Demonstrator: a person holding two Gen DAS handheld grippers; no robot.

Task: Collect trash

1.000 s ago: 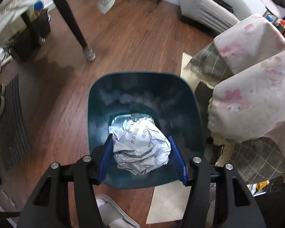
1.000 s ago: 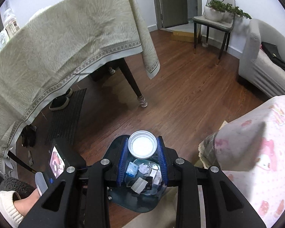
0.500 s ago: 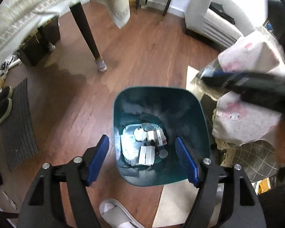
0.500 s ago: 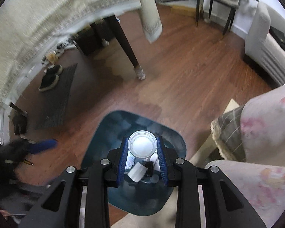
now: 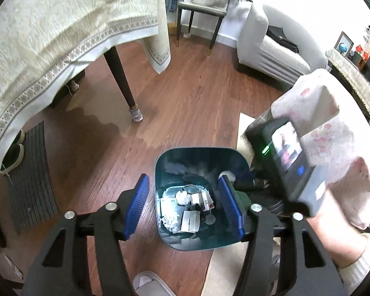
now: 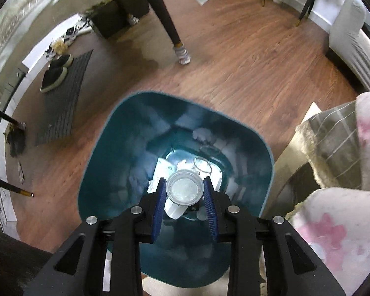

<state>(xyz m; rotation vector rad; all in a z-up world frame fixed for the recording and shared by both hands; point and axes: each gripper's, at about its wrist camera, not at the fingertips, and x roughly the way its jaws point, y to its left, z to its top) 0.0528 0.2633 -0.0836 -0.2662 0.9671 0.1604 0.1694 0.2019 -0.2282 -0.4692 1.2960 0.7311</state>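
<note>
Our right fingers (image 6: 185,194) clamp the plastic cup (image 6: 184,190), rim toward us, over the teal bin (image 6: 106,172) mouth at 12 o'clock; left fingers (image 5: 185,204), closing, hold nothing.

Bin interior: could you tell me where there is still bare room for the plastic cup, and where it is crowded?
The teal bin has trash across most of its floor, so that is crowded. Its walls and mouth are clear, leaving open passage above the pile. The right gripper, shut on the plastic cup, hangs over the middle; the left gripper is open and holds nothing.
</note>
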